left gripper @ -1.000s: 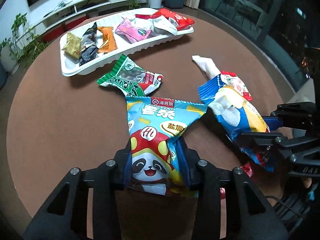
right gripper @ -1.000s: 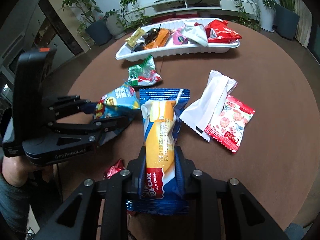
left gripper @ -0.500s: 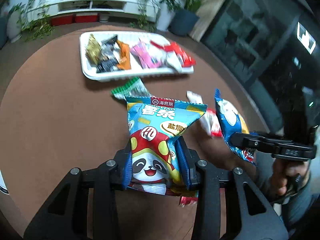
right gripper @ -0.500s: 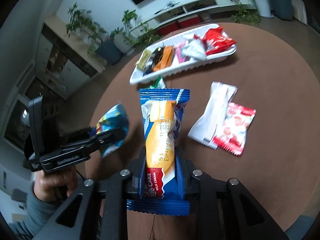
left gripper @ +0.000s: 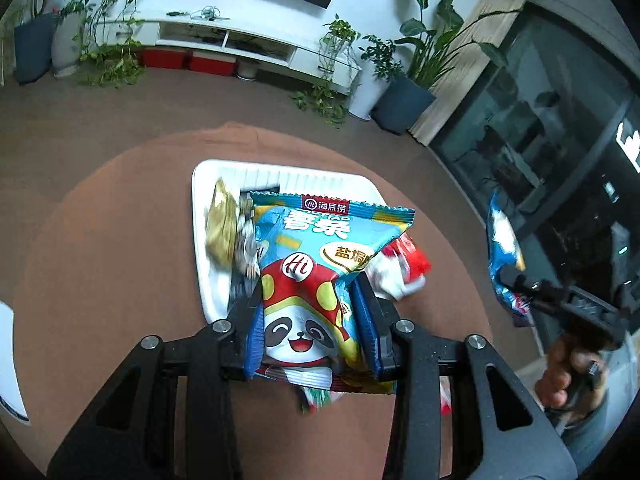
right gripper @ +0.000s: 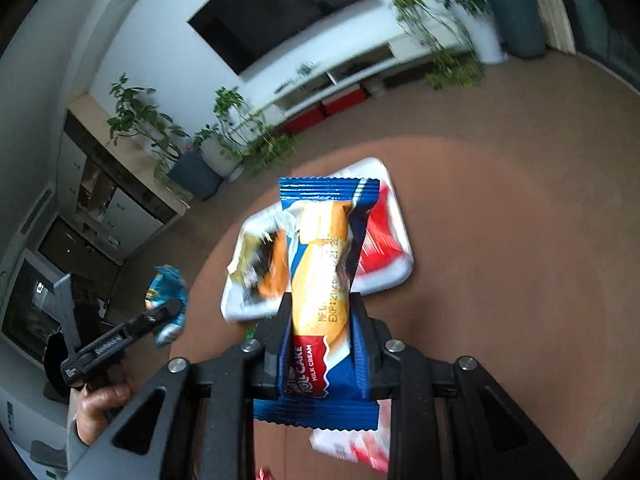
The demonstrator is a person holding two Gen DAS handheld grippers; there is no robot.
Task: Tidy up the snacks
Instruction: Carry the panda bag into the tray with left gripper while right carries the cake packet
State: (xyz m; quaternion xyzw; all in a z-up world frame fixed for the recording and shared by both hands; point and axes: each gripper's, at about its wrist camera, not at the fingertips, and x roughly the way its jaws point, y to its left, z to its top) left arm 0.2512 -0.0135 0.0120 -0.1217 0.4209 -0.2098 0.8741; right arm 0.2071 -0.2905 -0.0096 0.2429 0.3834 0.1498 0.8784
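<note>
A: Your left claw is clamped on the light-blue crinkly panda-print snack bag; your right claw pinches the dark-blue plastic-wrapped roll cake. Both packets hang above the round brown counter, on your side of the white rectangular plastic tray.

B: How do I set them down well?

A: Carry each past the tray's near rim before you let go. I'd say the tray's middle is crowded, so aim for bare white floor.

B: Room to move?

A: Beside the tray the counter looks bare; keep your claws well apart.
</note>
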